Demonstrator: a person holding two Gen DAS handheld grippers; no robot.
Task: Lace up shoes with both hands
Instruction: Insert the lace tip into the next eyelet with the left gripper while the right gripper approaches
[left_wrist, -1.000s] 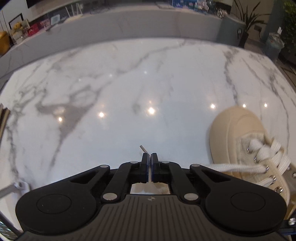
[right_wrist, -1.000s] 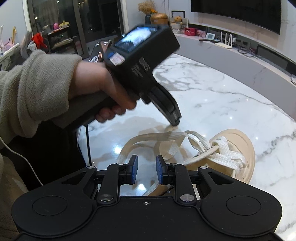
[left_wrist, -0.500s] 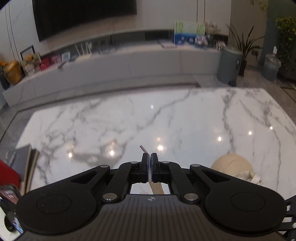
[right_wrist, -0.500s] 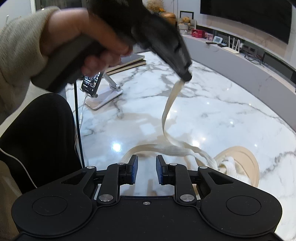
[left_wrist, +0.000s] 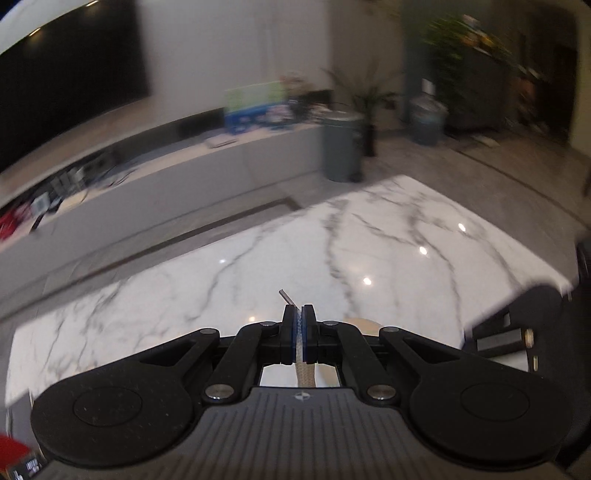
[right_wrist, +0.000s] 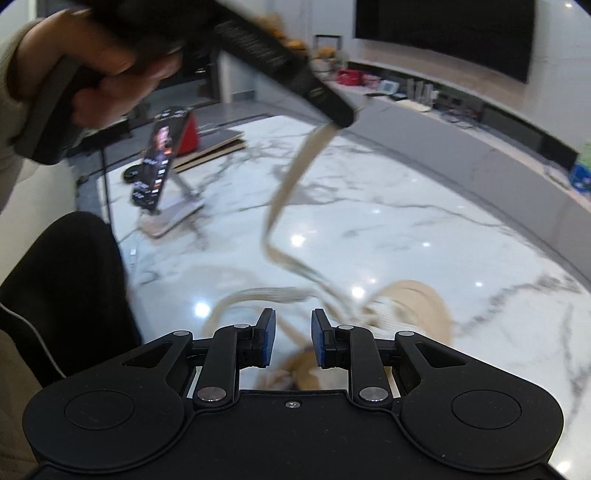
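Fingers of left gripper (left_wrist: 300, 322) pinch flat beige woven shoelace (right_wrist: 295, 177), raised above white grey-veined marble table (right_wrist: 406, 221); right gripper (right_wrist: 291, 338) spread, empty, over blurred cream canvas shoe (right_wrist: 424, 306). Phone on stand (right_wrist: 159, 173) beyond.

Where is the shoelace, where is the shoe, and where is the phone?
shoelace (right_wrist: 291, 177): right wrist view, on the flat beige strip hanging in mid-air.
shoe (right_wrist: 428, 299): right wrist view, on the blurred beige toe.
phone (right_wrist: 157, 168): right wrist view, on its lit screen, propped on a stand.
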